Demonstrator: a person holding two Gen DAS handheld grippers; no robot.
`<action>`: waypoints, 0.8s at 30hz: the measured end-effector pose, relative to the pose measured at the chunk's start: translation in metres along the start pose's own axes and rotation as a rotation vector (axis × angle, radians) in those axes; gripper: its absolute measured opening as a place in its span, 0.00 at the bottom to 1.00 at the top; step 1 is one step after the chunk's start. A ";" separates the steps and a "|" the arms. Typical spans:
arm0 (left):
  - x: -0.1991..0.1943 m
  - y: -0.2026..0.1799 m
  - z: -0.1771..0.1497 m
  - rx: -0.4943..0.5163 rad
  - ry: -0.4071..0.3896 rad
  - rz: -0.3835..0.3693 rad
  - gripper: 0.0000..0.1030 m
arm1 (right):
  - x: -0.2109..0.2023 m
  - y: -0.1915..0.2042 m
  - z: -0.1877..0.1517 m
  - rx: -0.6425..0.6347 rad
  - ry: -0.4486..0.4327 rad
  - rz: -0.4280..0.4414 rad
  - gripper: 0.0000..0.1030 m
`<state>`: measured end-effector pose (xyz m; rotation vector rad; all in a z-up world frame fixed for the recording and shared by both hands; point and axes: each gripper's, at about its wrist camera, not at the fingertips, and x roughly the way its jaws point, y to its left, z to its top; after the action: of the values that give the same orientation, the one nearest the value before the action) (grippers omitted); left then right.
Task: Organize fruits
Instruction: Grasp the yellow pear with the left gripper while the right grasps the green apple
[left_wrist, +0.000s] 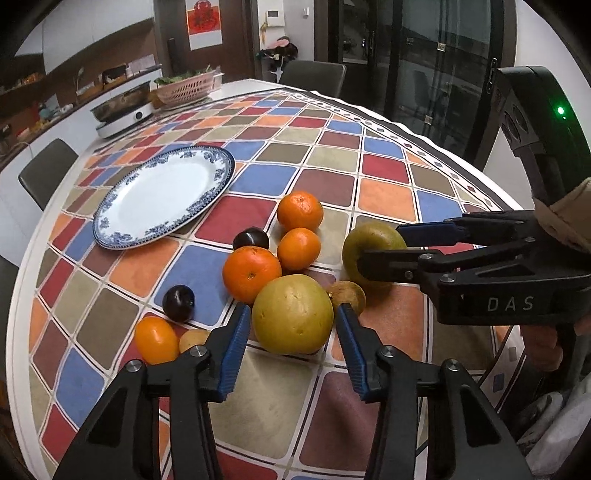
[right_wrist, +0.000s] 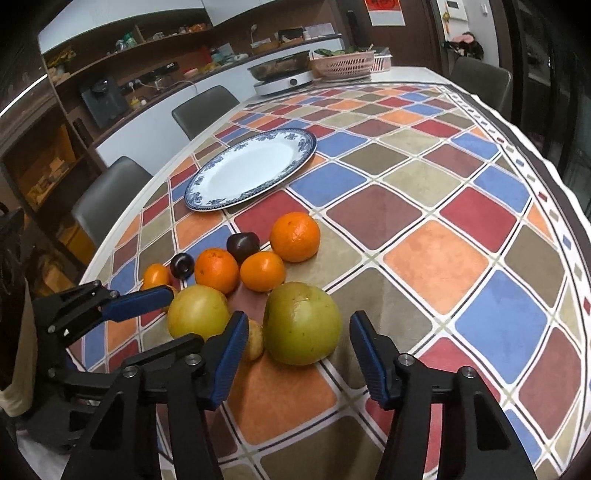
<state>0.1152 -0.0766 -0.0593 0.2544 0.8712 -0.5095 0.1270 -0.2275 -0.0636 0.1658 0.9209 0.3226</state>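
A pile of fruit lies on the checkered tablecloth: several oranges, two dark plums, two large yellow-green fruits and small brownish ones. My left gripper is open, its fingers on either side of the nearer yellow-green fruit, which also shows in the right wrist view. My right gripper is open around the greener fruit; it also shows in the left wrist view at that fruit. A blue-rimmed white plate lies empty beyond the fruit.
An electric pan and a pink basket stand at the table's far end. Grey chairs line the left side. The table edge runs close on the right.
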 end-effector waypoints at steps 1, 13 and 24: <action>0.002 0.001 0.000 -0.007 0.003 -0.003 0.46 | 0.002 -0.001 0.001 0.008 0.005 0.005 0.55; 0.003 0.009 0.001 -0.058 -0.013 -0.035 0.44 | 0.013 -0.007 0.000 0.058 0.043 0.037 0.48; -0.009 0.015 0.000 -0.092 -0.046 -0.027 0.39 | 0.004 0.004 0.003 0.006 0.016 -0.004 0.45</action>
<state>0.1178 -0.0607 -0.0523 0.1466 0.8514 -0.4973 0.1309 -0.2220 -0.0637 0.1673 0.9375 0.3180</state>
